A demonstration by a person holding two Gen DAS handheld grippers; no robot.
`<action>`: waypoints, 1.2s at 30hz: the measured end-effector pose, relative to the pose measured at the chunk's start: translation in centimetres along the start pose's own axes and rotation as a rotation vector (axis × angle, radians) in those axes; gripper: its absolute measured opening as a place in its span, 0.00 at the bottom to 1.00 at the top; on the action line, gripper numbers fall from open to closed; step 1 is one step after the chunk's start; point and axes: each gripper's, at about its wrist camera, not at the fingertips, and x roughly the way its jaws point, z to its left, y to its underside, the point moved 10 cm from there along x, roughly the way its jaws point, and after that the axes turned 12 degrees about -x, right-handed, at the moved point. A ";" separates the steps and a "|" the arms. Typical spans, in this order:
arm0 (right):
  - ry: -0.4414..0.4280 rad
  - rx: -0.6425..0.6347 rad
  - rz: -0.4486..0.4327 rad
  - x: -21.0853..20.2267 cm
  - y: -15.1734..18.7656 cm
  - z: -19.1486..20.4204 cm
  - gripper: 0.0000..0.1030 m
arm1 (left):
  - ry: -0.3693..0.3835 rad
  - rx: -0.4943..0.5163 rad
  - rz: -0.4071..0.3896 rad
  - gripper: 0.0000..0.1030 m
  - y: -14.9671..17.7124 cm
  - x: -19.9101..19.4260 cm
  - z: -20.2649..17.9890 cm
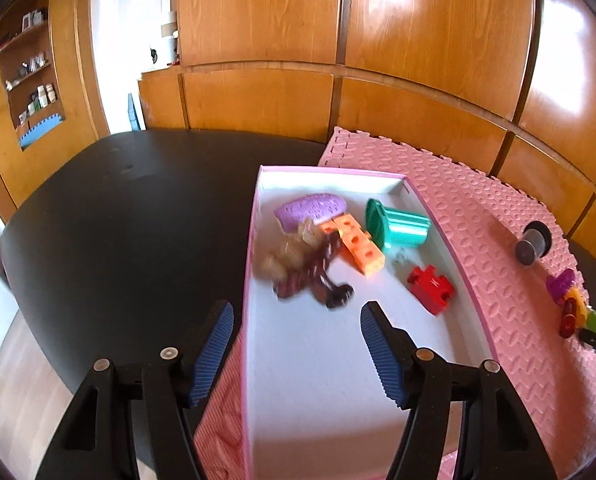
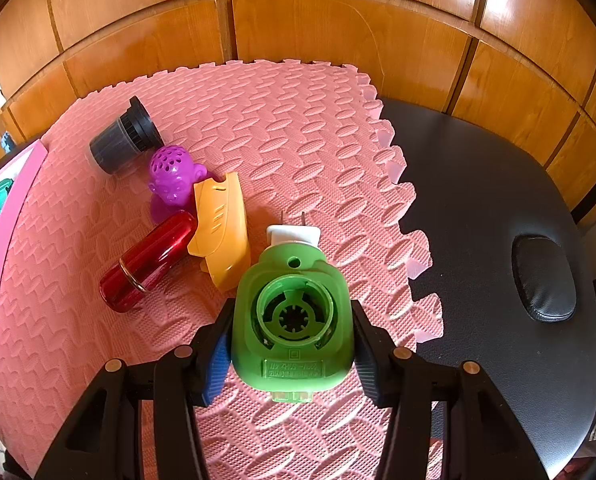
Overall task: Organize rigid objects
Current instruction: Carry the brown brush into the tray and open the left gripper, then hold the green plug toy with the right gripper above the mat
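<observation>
Green plastic plug-in device (image 2: 292, 320) with a white two-pin plug end sits clamped between the pads of the right gripper (image 2: 292, 334), low over the pink interlocking foam mat (image 2: 298, 128); the jaws are closed on its two flanks. Its destination, judged from the task, is the pink-rimmed white cardboard box (image 1: 253, 240). Relative to that box, the device and the unsorted items lie to the right, on the mat: a grey-and-black ribbed cylinder (image 2: 121, 140), a purple perforated head figure (image 2: 171, 178), an orange plastic shell (image 2: 221, 232) and a red metallic tube (image 2: 147, 258). Inside the box lie a purple oval block (image 1: 310, 208), an orange holed wedge (image 1: 358, 248), a teal fluted cup (image 1: 398, 226), a red jigsaw piece (image 1: 432, 288) and a blurred brown-and-tan object (image 1: 302, 268), possibly a doll. The left gripper (image 1: 297, 354) hangs at the box's near end, jaws apart and empty, straddling the left wall.

To do the step well: lift the device above the right wall before crossing, then lower it onto the bare white floor at the near end. The left jaws crowd that spot.
</observation>
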 end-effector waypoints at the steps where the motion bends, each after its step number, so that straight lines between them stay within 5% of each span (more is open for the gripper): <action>1: 0.002 -0.002 -0.001 0.0 0.0 0.0 0.51 | 0.001 0.000 -0.004 0.65 0.2 -0.3 -0.2; 36: 0.055 -0.036 -0.027 -0.2 -0.5 -0.1 0.52 | 0.056 0.071 0.009 0.66 3.0 -2.6 -3.6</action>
